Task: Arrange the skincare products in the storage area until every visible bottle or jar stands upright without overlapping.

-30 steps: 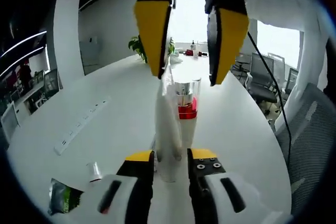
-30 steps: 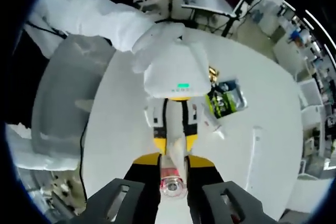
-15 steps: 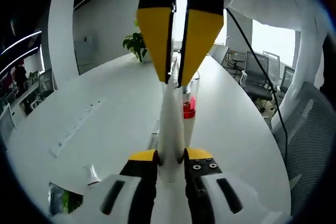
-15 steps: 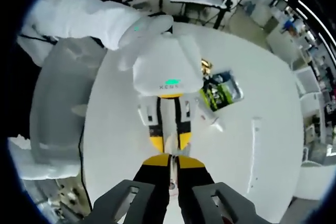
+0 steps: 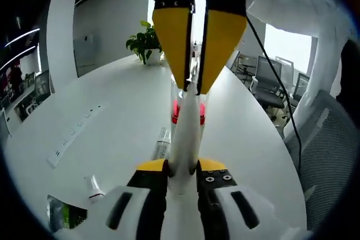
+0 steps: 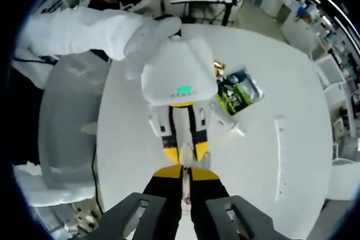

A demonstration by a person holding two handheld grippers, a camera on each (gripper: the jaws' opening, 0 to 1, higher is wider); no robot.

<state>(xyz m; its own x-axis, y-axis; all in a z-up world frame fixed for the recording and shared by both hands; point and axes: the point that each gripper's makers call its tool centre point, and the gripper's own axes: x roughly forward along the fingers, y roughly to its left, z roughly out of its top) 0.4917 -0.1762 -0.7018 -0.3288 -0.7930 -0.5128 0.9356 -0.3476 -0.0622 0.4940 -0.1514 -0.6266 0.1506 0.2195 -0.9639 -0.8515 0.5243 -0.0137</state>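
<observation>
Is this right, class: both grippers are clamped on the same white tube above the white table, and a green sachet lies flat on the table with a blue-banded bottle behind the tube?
One detail is wrong. The bottle behind the white tube has a red band, not blue, as the left gripper view shows. The rest stands: the left gripper and right gripper both clamp the tube above the white table, and the green sachet lies flat.

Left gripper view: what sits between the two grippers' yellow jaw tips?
A white tube spans the stretch: the left gripper pinches its lower end, the right gripper its upper tip. A clear red-banded bottle stands right behind it.
</observation>
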